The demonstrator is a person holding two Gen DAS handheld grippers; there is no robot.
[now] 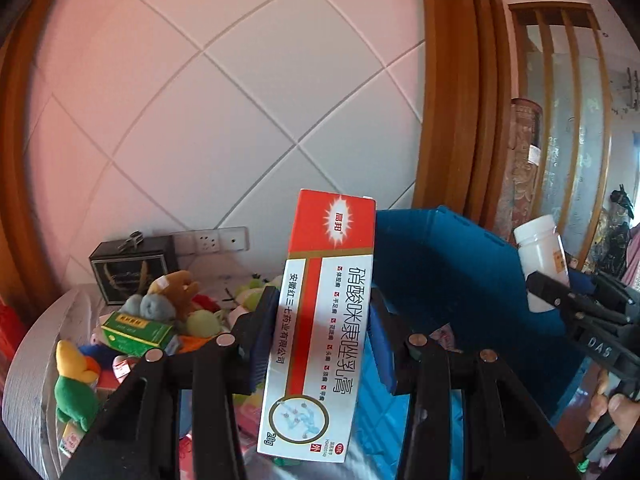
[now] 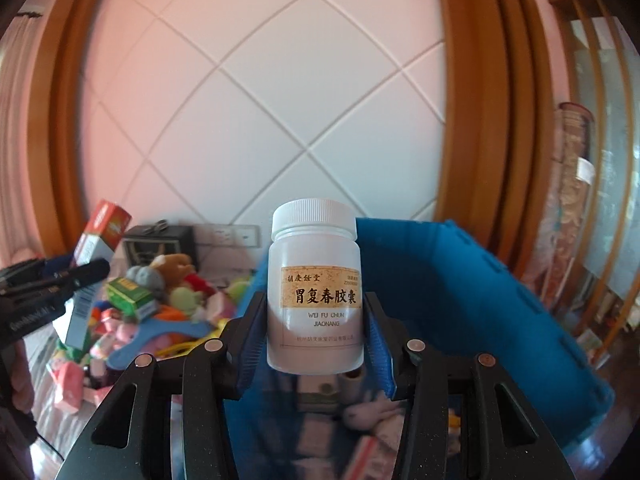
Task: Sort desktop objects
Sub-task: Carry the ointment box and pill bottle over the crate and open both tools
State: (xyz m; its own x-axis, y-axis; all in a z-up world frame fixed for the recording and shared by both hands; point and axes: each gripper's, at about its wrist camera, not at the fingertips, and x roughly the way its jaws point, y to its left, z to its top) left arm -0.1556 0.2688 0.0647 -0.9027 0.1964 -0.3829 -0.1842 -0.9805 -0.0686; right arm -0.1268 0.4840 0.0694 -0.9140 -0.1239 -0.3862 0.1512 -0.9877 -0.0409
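Cardboard medicine box [image 1: 320, 320] squeezed by our left gripper [image 1: 320, 344] at long sides; light, thin walls, we squeeze softly. White plastic bottle [image 2: 315, 292] pinched by our right gripper [image 2: 316, 344] at round middle; smooth, slippery, hard. Both up over blue bin [image 2: 460, 300]. Soft toys [image 2: 172, 280] piled on table behind.

- The right gripper [image 2: 316, 344] clamps a white plastic pill bottle [image 2: 315, 288] upright.
- A blue plastic bin [image 2: 460, 300] sits behind and below it.
- At left, the left gripper [image 2: 86, 272] pinches a red-and-white cardboard box [image 2: 94, 264] over a toy pile [image 2: 160, 304].
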